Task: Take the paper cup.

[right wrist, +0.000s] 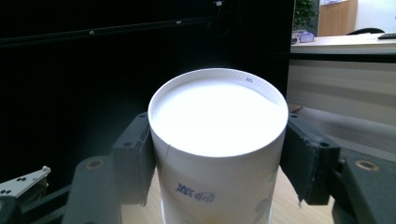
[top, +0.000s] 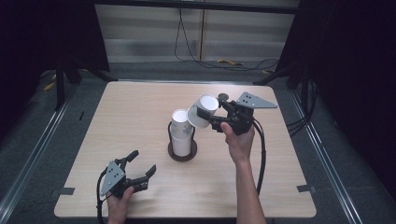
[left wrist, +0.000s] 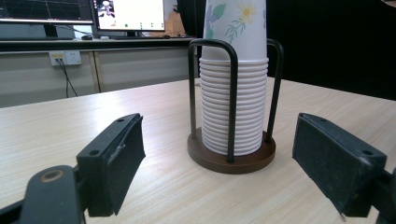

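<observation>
Right gripper (top: pixel 201 115) jaws clamp paper cup (top: pixel 201 111) (tilted) beside cup stack (top: pixel 181 135).

Bright table, dark surround.
The pale wooden tabletop (top: pixel 140 116) is evenly lit; the white paper cup's base (right wrist: pixel 217 116) glares, and all views are soft.

The paper cup (right wrist: pixel 217 154) clamped between the black pads of the right gripper (top: pixel 208 117) is white, with a blue printed mark and a grey-green leaf motif on its wall. Ahead of the left gripper (left wrist: pixel 219 163) — black too, with a grey plate — the stack of cups (left wrist: pixel 233 107) is white; its top cup bears green leaves and a yellow daisy. The holder (left wrist: pixel 231 156) has black wire loops on a dark brown base — the table (left wrist: pixel 154 191) is pale wood grain.
</observation>
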Motion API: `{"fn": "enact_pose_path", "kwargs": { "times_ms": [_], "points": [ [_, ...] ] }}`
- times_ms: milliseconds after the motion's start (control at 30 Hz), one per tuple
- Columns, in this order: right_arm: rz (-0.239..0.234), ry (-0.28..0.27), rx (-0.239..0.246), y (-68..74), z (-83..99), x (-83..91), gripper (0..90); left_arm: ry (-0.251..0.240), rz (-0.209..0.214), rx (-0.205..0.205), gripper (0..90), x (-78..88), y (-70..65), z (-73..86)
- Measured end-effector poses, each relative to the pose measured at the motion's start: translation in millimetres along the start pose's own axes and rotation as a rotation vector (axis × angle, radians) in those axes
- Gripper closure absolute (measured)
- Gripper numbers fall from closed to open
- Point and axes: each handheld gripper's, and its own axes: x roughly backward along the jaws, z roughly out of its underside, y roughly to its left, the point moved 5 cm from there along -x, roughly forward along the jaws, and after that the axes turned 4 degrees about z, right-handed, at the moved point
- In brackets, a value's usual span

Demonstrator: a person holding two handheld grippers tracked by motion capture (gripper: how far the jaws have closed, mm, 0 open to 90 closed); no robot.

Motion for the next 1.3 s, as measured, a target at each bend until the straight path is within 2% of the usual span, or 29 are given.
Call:
{"fn": "enact_pose_path", "kwargs": {
  "times_ms": [233,333,433,500,533,633,700,733,767,800,1100,1167,1200,1300],
  "points": [
    [-0.008,-0.009,-0.011,2.6,11.0,9.9,33.9,0.007,-0.005,0.000,16.6,-0.5,-0.1,0.1],
    [-0.009,-0.011,-0.016,3.3,15.2,13.4,34.0,0.011,0.010,0.009,16.6,-0.4,0.1,0.1],
    [-0.011,-0.009,-0.020,4.5,18.2,15.8,34.2,0.014,0.001,0.031,16.6,-1.6,1.3,0.0],
    [-0.006,0.003,-0.004,6.0,23.8,18.4,34.4,0.027,0.008,0.042,16.7,-3.1,2.1,0.2],
    [-0.007,0.006,-0.010,6.7,25.9,18.8,34.4,0.030,0.021,0.065,16.7,-4.2,3.4,0.1],
    [-0.007,0.021,-0.008,8.7,32.9,20.7,34.5,0.033,0.034,0.077,16.7,-5.3,3.1,0.1],
    [-0.010,0.024,-0.004,9.2,34.8,21.4,34.5,0.038,0.038,0.073,16.7,-5.4,2.3,0.2],
    [-0.011,0.023,-0.009,10.0,38.3,22.8,34.5,0.044,0.064,0.058,16.6,-6.5,0.0,0.1],
    [-0.011,0.023,-0.009,10.0,38.3,22.8,34.5,0.044,0.064,0.058,16.5,-6.5,0.0,0.1],
    [-0.013,0.031,-0.011,10.3,42.2,23.9,34.5,0.050,0.084,0.051,16.4,-7.7,-2.3,-0.1],
    [-0.024,0.048,-0.021,14.1,56.2,23.8,34.8,0.067,0.151,0.039,15.8,-18.7,-13.9,-8.7],
    [-0.036,0.053,-0.022,16.6,59.4,22.3,34.9,0.067,0.159,0.042,15.8,-21.2,-16.8,-11.3],
    [-0.048,0.060,-0.018,20.7,62.1,20.8,34.9,0.074,0.177,0.048,15.8,-23.3,-19.0,-12.4],
    [-0.062,0.062,-0.015,25.0,64.3,20.1,34.9,0.080,0.186,0.041,16.3,-24.6,-19.9,-12.6]
  ]
}}
